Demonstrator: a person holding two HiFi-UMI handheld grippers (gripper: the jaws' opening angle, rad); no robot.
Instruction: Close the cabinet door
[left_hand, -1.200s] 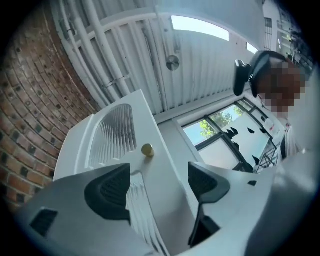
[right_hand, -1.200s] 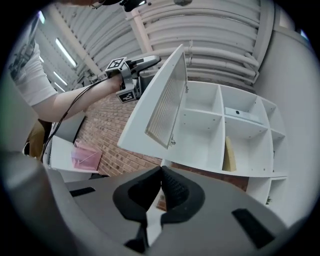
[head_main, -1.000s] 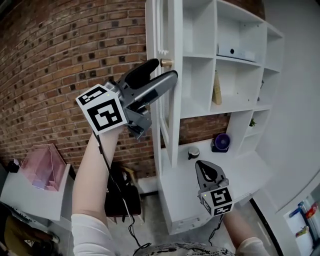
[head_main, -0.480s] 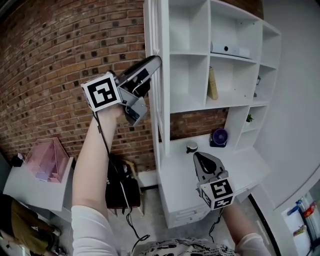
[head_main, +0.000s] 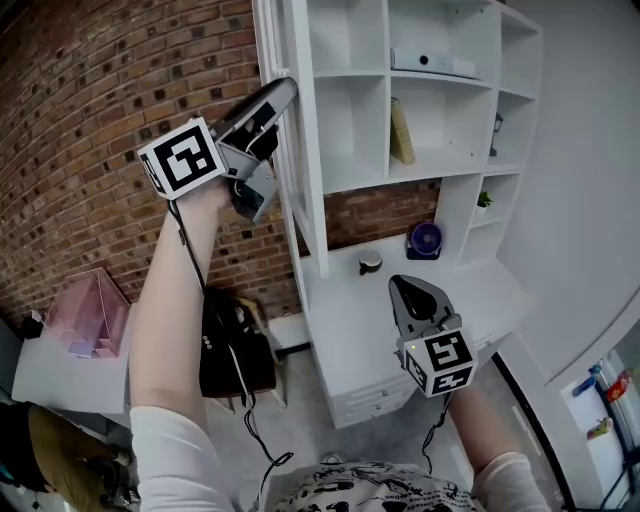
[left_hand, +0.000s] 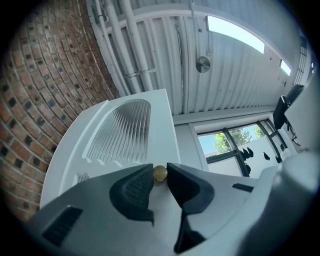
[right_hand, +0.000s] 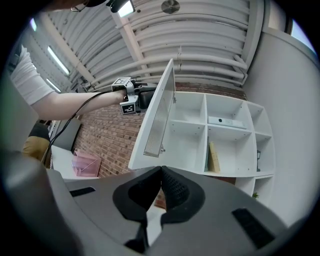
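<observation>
Left gripper (head_main: 283, 92) was closing on the small brass knob (left_hand: 160, 173) right at its tips, pads seemingly just touching it; a second earlier those jaws gaped wide. The upright cabinet door (head_main: 305, 200) stood open dead ahead. Right gripper (head_main: 405, 288), jaws together and empty, hung well below, farther off.

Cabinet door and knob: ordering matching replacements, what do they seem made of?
The cabinet door looks like white-painted wood or board, matte; its ribbed panel seems translucent glass or plastic. The knob, round with yellowish sheen, is probably brass-toned metal.
</observation>
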